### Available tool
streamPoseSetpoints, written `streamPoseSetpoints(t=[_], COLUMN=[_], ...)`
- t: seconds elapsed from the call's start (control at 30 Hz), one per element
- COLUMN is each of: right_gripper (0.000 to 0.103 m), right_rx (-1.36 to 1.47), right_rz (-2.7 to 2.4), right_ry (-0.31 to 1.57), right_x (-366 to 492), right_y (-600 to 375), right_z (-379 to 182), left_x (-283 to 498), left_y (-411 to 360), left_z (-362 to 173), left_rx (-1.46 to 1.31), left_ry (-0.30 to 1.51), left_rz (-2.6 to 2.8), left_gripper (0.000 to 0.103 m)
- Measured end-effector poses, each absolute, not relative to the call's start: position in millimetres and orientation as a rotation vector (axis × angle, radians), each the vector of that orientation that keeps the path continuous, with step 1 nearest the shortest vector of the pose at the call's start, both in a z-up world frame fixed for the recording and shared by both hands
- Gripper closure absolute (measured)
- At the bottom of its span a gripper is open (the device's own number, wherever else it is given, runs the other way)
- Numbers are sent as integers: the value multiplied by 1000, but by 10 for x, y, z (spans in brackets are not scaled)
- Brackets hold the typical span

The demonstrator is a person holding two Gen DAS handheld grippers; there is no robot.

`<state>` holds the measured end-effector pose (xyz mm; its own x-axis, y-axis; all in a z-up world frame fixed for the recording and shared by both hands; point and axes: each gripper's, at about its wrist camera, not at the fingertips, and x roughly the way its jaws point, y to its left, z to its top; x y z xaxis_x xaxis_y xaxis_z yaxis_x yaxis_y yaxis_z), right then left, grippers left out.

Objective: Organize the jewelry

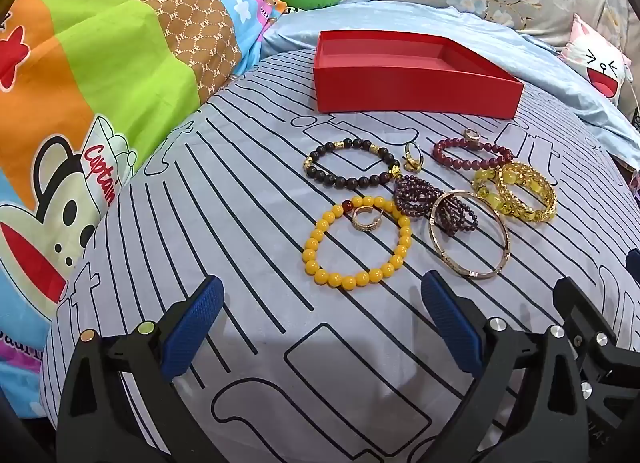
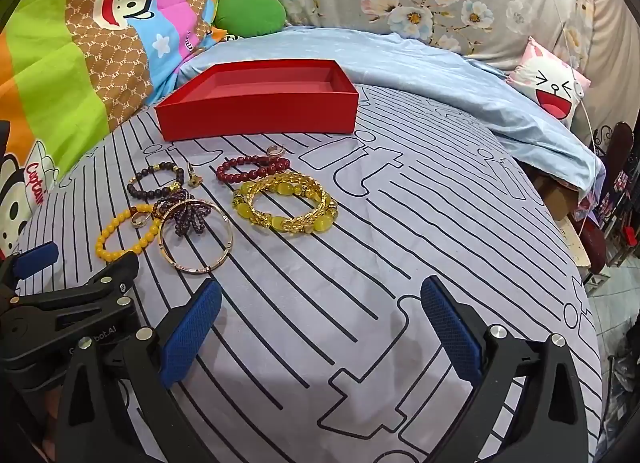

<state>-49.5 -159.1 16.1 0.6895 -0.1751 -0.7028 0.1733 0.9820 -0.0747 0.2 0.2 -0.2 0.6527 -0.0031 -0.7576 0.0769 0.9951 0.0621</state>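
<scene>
- Jewelry lies in a loose cluster on the striped bed sheet, none of it yet in the red box, whose floor is seen bare.
- Nearest piece in the left wrist view: yellow bead bracelet, flat on the sheet, a small gold ring lying inside its loop.
- Just right of it, a gold bangle lies flat, overlapping a bunched purple bead strand.
- Farther off: dark bead bracelet, a red bead bracelet, and at the right end a stacked pair of yellow-and-gold bracelets.
- The box sits beyond the cluster, its long side running left to right, open top up.
- Left gripper: jaws spread wide, nothing between them, hovering short of the yellow bead bracelet, which lies straight ahead and just beyond the fingertips.
- Right gripper: jaws spread wide, empty, over bare sheet; the cluster lies ahead and to its left, the bangle closest.
- Judged: the left gripper is the nearer to the yellow bracelet and lined up with it; the right one is better placed for the yellow-and-gold pair.
- Judged: a flat bead loop offers only its rim, so a pinch across one side of the ring is called for, then a carry forward to the box.
</scene>
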Motion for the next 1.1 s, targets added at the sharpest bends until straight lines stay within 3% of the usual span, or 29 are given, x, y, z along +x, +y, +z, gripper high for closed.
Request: streamPoseSetpoints(t=[1.1], right_gripper=[7], right_rx=[-5], right_rz=[-195], right_ry=[783], right_x=[-496], right_y=[-1590], right_z=[160], left_x=[-30], left_y=[4], left_z=[28], left_rx=[93], left_ry=[852], left_rz=[-42], left_gripper=[9])
